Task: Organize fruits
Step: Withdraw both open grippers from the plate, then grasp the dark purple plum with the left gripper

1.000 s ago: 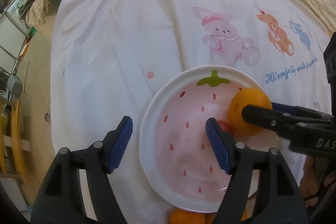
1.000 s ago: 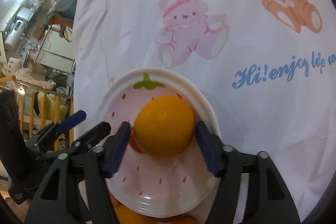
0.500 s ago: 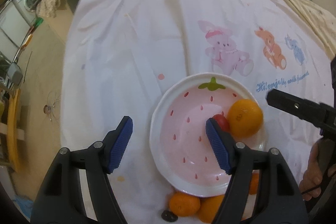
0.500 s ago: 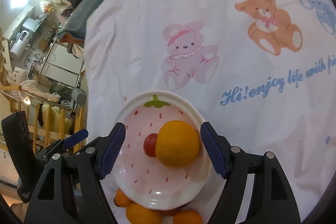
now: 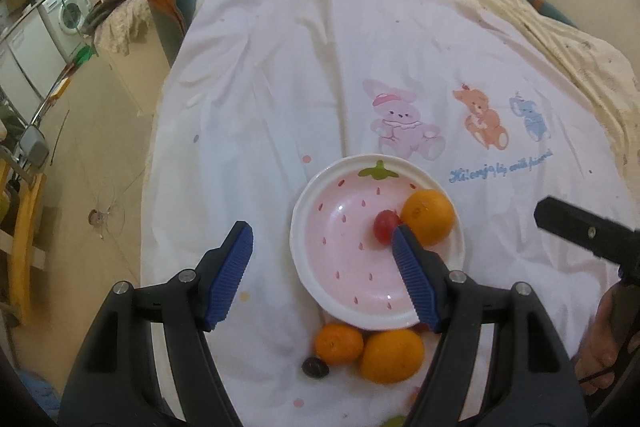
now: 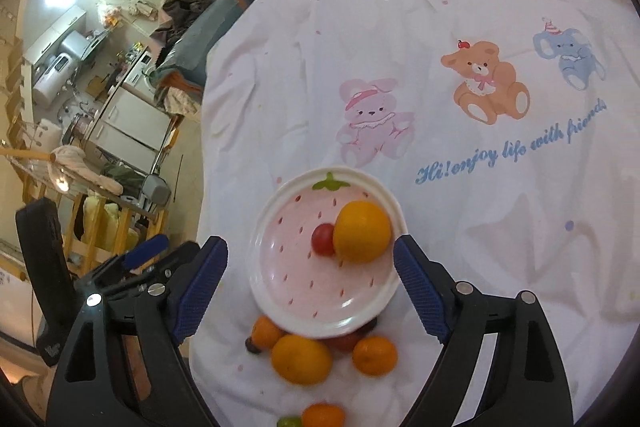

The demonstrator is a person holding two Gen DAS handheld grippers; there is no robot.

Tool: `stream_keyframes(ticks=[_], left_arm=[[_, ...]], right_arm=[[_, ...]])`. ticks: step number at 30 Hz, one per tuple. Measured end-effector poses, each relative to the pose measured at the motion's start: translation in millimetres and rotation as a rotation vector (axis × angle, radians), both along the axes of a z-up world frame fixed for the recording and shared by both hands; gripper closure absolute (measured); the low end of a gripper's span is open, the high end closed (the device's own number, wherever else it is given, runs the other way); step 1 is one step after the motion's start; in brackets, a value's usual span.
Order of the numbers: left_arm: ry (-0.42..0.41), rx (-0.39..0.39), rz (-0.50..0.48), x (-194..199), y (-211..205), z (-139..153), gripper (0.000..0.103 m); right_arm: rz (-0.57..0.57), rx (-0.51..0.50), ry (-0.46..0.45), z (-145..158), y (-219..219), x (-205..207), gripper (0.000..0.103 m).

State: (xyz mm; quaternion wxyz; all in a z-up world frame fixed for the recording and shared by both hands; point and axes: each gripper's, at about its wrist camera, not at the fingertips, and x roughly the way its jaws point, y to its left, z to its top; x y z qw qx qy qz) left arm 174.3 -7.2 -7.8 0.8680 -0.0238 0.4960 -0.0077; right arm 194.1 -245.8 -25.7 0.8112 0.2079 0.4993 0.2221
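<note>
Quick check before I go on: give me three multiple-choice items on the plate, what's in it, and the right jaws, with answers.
1. Where does the big orange lie?
A. in the plate
B. on the cloth beside the bear print
C. between the right jaws

2. How many fruits are in the plate?
A. one
B. two
C. four

3. How do the right gripper jaws stand?
A. shut on the orange
B. shut on the plate rim
C. open, holding nothing

Answers: 1 A, the orange rests inside the plate next to the small red fruit. 2 B, only the orange and the red fruit are in it; the rest lie on the cloth below. 3 C, the jaws have just been opening and stand wide, clear of the fruit.
</note>
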Motion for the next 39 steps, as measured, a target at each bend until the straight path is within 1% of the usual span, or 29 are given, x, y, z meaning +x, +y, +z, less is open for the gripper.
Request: stream_keyframes(ticks=[4,8,16,18,21,22,23,24,25,27,30,34,36,39], left_arm=[[0.003,-0.005,0.005,-21,4,3,0.034],[0.018,-0.011,0.017,-39,7,0,0.034],[0.095,-0.054,0.069,-60,22,-24,0.034],[0.119,-0.052,0.099,-63,28,-32,0.034],[0.176,-0.046,0.119,-63,36,-49,0.034],[0.209,-0.04,0.126,-63,37,-57,0.034],[0.252,-0.049,0.126,-62,37,-66,0.034],[0.276,-0.062,0.124,-62,37,-73,0.034],[0.305,-0.076,0.12,-62,35,-81,0.034],[0.323,-0.076,0.101,-63,29,-88,0.036],[0.342,-0.061,0.037,-64,17,-94,0.045],[0.372,-0.008,-0.037,-65,-3,-106,0.047],[0.387,0.021,-0.067,-62,-9,-111,0.053],[0.408,0.097,-0.121,-60,-20,-122,0.054]], right_arm=[[0.006,-0.011,-0.007,7,-3,-25,0.015],[-0.007,-0.005,0.012,5,-11,-46,0.015],[-0.076,0.002,0.061,-13,-33,-77,0.015],[-0.101,0.011,0.086,-22,-40,-80,0.015],[-0.136,0.024,0.124,-31,-47,-79,0.015],[-0.144,0.019,0.13,-33,-49,-77,0.015],[-0.149,0.013,0.137,-35,-49,-76,0.015],[-0.156,0.011,0.145,-37,-50,-76,0.015],[-0.162,0.013,0.156,-39,-51,-75,0.016],[-0.166,0.021,0.171,-43,-50,-73,0.016],[-0.158,0.011,0.167,-42,-46,-71,0.016],[-0.144,0.0,0.159,-41,-43,-71,0.015],[-0.14,-0.001,0.164,-43,-43,-72,0.015],[-0.132,-0.003,0.172,-45,-41,-70,0.015]])
